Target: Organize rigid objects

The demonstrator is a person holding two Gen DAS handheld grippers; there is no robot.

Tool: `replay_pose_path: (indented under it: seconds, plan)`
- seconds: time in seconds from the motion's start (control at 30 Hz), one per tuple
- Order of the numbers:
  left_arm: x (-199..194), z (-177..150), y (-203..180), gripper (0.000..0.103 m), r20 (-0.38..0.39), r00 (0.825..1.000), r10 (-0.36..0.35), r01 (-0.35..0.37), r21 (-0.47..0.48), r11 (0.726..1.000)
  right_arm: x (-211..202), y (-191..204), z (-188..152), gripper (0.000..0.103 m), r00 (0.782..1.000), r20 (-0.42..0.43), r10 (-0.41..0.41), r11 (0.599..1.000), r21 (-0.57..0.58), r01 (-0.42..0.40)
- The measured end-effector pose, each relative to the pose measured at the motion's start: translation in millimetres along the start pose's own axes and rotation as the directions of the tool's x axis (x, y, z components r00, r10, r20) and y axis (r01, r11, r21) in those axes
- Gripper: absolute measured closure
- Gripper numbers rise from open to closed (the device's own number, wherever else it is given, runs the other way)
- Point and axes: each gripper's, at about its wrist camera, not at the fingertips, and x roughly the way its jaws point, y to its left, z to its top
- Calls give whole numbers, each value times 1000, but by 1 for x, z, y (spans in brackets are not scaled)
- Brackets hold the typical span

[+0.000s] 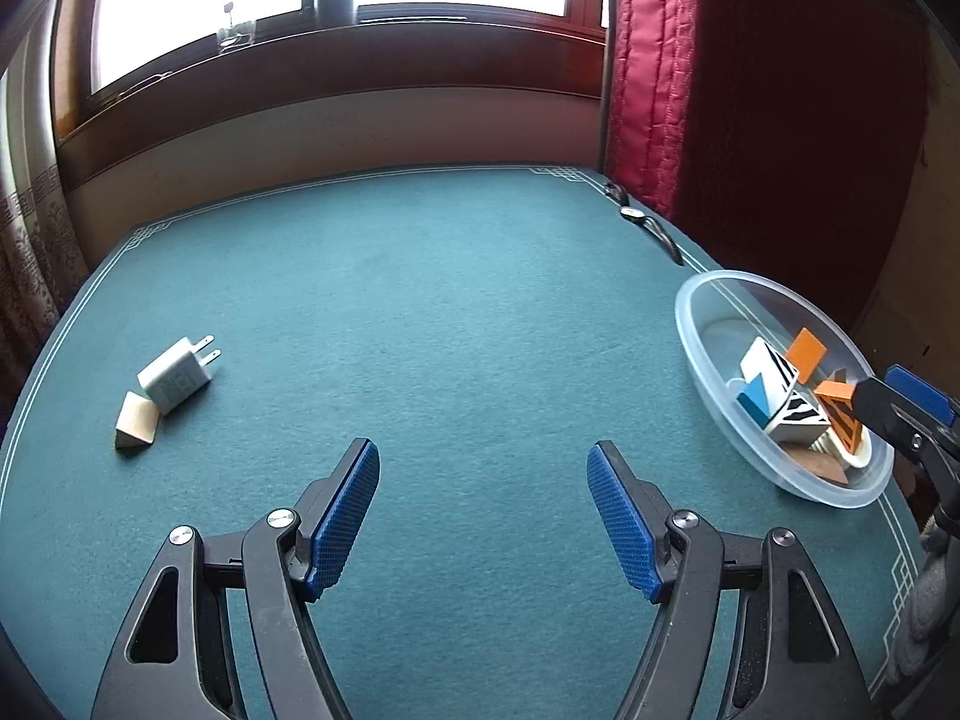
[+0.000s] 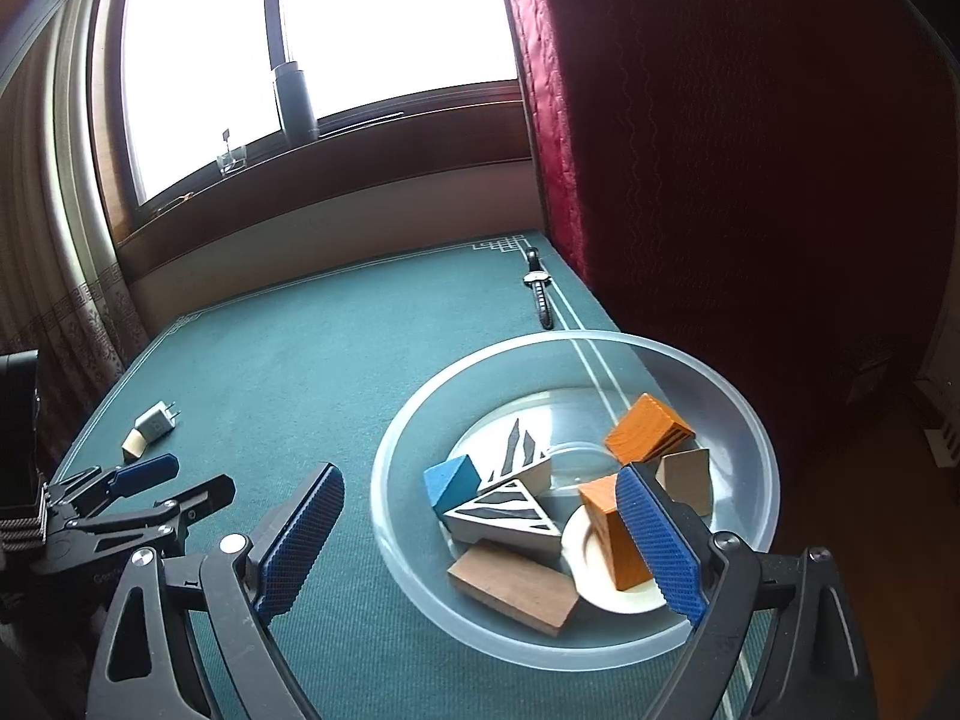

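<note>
On the left of the green felt desk (image 1: 468, 312), a small triangular wooden block (image 1: 137, 429) and a white plastic plug charger (image 1: 175, 381) lie touching, not yet collected. To the right, the clear plastic bowl (image 2: 744, 420) already holds most blocks (orange, blue, striped, brown), so the task looks nearly done. The left hand-held gripper (image 1: 483, 516) hangs released and empty over bare felt; the right hand-held gripper (image 2: 480, 534), spread wide, grasps nothing above the bowl.
</note>
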Motion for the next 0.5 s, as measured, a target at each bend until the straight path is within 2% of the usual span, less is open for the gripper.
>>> replay_pose_path:
  seconds: [0.2, 0.5]
  plan:
    - [-1, 1, 39, 30, 1, 997, 71, -71, -7, 997, 9, 28, -8, 7, 998, -42, 54, 997, -51, -56]
    - [-2, -2, 108, 30, -15, 982, 186, -186, -54, 981, 21, 69, -17, 6, 987, -104, 120, 984, -117, -132]
